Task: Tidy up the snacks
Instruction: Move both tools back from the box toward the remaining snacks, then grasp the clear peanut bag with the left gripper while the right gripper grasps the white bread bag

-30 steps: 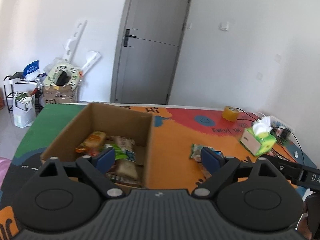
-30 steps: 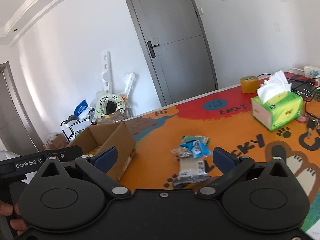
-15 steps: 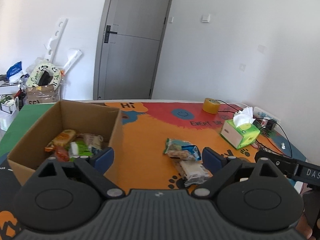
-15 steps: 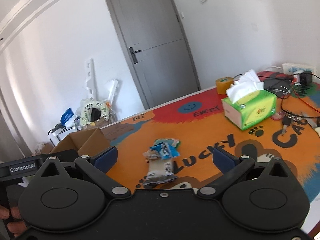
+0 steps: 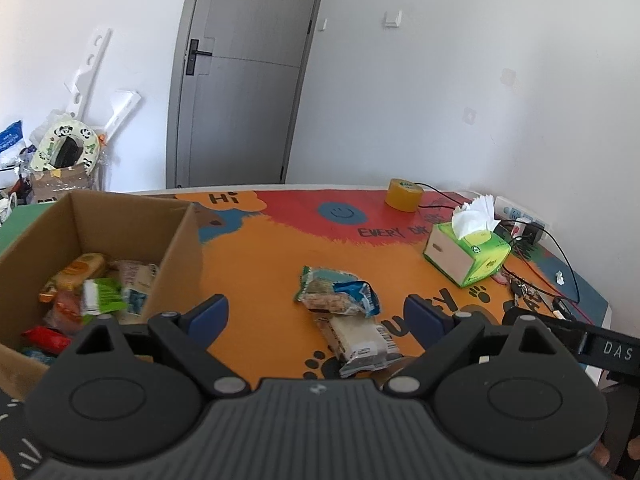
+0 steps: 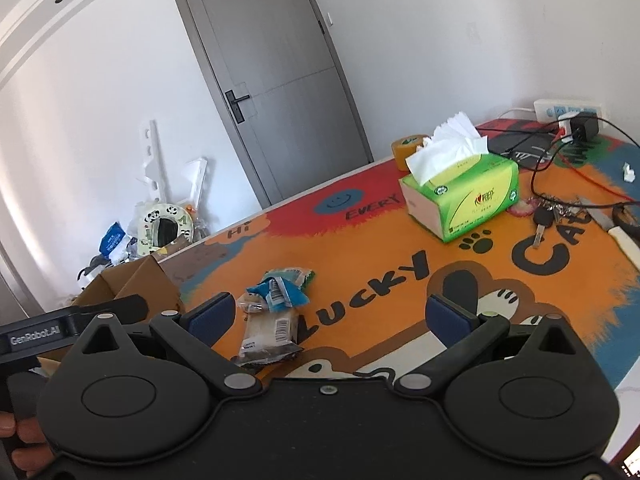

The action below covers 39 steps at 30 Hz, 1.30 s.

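An open cardboard box [image 5: 182,240] stands at the left of the orange mat and holds several snack packets [image 5: 100,292]. Two packets lie loose on the mat: a green-and-blue one [image 5: 336,292] and a pale one [image 5: 362,344] just in front of it. They also show in the right wrist view, the green-and-blue one [image 6: 280,290] and the pale one [image 6: 270,334]. My left gripper [image 5: 316,316] is open and empty, with the loose packets between its fingers. My right gripper [image 6: 332,316] is open and empty, to the right of the packets. The box [image 6: 136,288] shows at its far left.
A green tissue box [image 5: 466,256] and a roll of yellow tape [image 5: 404,194] stand at the back right. Keys [image 6: 546,216], cables and a power strip [image 6: 568,110] lie at the right edge. A grey door [image 5: 240,92] and clutter [image 5: 64,152] are behind the table.
My left gripper has swung right from over the box to face the loose packets. My right gripper has also turned right, and the tissue box and keys have come into closer view.
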Motion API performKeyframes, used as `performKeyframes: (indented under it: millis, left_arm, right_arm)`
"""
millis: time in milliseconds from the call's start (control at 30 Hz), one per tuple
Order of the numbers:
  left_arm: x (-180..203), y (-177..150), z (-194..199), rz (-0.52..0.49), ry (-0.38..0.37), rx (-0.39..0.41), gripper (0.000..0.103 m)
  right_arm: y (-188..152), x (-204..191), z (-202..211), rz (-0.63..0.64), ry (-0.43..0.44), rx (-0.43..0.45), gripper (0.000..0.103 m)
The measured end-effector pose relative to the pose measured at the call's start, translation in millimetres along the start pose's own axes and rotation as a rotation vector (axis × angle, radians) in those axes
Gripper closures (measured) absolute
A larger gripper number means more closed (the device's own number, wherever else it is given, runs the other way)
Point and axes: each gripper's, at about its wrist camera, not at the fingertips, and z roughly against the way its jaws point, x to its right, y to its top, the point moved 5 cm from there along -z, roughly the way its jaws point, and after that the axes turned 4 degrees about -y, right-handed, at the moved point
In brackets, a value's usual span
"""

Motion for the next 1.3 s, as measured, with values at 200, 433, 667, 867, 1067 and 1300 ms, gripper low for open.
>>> performKeyframes:
  millis: [200, 433, 667, 867, 1067, 1300]
  left_arm:
    - [0.6, -2.7, -19.1, 0.013, -0.01, -0.012, 0.015]
    - [-1.4, -2.8, -42.7, 0.027, -0.014, -0.038, 0.022]
    - [-0.8, -3.9, -69.4, 0.024, -0.014, -0.064, 0.022]
    - [-2.1, -7.3, -91.0, 0.041, -0.013, -0.092, 0.026]
    - [-2.8, -10.3, -111.7, 0.051, -0.011, -0.113, 0.028]
    - [0.0, -11.7, -126.8, 0.048, -0.043, -0.116, 0.035]
  right_arm:
    - [-3.0, 1.7, -13.6, 0.003, 0.021, -0.026, 0.0]
    - [-6.4, -3.1, -32.6, 0.004, 0.073, -0.065, 0.001]
    - [-9.8, -3.6, -50.2, -0.001, 0.091, -0.09, 0.003]
    - [-11.1, 0.8, -66.4, -0.017, 0.1, -0.114, 0.011]
    - [-11.2, 6.7, -82.4, -0.04, 0.104, -0.134, 0.016]
    - [-12.8, 8.1, -92.0, -0.05, 0.108, -0.143, 0.016]
